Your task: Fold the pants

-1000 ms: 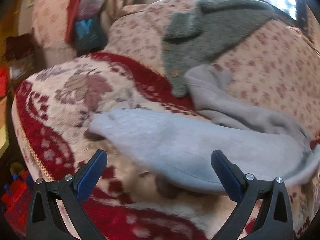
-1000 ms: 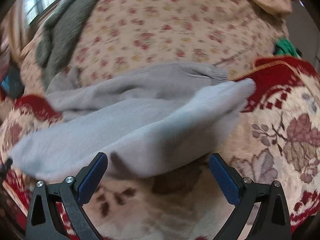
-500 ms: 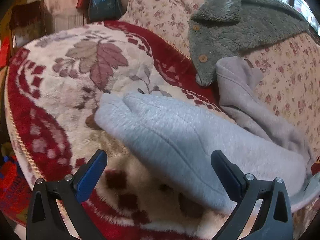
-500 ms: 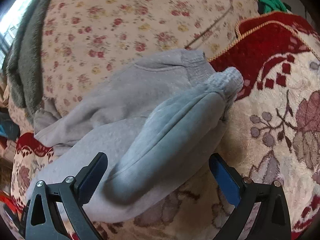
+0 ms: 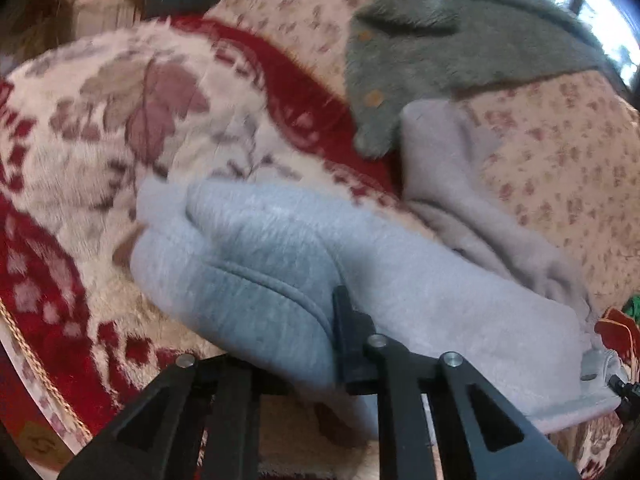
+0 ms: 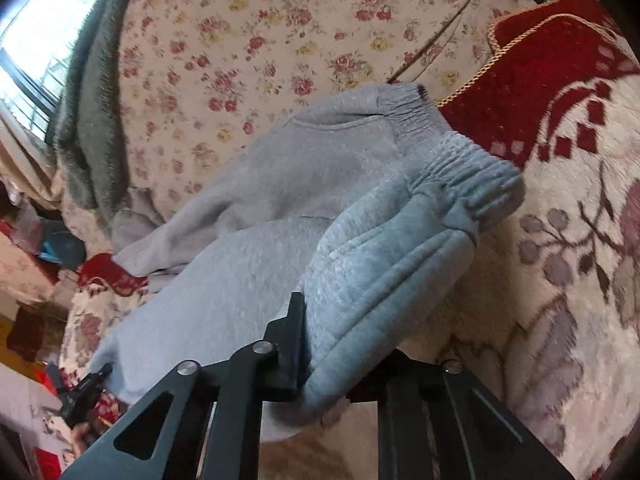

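Pants [image 5: 280, 264] lie stretched along the sofa's red patterned blanket [image 5: 100, 152], one leg doubled over the other. Our left claw [image 5: 340, 344] has just closed and pinches the near edge at the cuff end; our right claw [image 6: 304, 356] has likewise just clamped the fabric below the waistband [image 6: 468, 176]. We judge only the lengthwise fold done; folding end to end remains.
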`<control>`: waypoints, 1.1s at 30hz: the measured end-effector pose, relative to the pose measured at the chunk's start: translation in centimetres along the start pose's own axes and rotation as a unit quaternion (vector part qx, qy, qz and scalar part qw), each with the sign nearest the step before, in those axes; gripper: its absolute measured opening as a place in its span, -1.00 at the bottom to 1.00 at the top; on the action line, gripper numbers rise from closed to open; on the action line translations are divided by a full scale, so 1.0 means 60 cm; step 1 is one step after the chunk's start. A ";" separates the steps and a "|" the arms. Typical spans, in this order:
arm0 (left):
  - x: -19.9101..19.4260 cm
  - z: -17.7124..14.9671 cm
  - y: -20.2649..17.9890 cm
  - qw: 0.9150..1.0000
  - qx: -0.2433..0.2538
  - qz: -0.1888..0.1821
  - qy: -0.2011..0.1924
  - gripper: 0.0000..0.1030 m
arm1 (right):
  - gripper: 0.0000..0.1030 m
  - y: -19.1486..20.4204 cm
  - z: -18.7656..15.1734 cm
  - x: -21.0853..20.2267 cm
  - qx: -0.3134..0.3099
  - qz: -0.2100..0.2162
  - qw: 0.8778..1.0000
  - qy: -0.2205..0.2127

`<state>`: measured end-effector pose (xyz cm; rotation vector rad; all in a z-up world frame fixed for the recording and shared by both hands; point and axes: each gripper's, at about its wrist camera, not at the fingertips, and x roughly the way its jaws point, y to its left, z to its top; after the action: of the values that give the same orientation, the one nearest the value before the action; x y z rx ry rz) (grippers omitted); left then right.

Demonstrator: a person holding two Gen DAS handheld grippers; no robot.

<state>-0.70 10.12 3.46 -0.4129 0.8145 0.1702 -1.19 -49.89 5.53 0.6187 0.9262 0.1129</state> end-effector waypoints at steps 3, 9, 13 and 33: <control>-0.025 -0.004 -0.012 1.000 0.006 -0.020 -0.007 -0.78 | -0.76 -0.012 -0.024 -0.038 0.004 0.014 1.000 -0.005; -0.066 -0.024 -0.011 0.998 0.038 -0.050 0.006 -0.78 | -0.76 -0.011 -0.078 -0.117 -0.020 0.032 0.999 -0.007; -0.079 -0.039 0.020 0.997 0.046 -0.059 0.021 -0.78 | -0.76 -0.019 -0.124 -0.140 -0.030 0.025 0.999 0.011; -0.078 -0.024 0.139 0.995 -0.078 -0.069 -0.005 0.44 | 0.34 -0.066 -0.117 -0.182 0.012 -0.054 0.998 0.006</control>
<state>-7.35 17.12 3.59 -0.6139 0.7633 0.1077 -13.96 -53.77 8.05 0.5906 0.9717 0.0088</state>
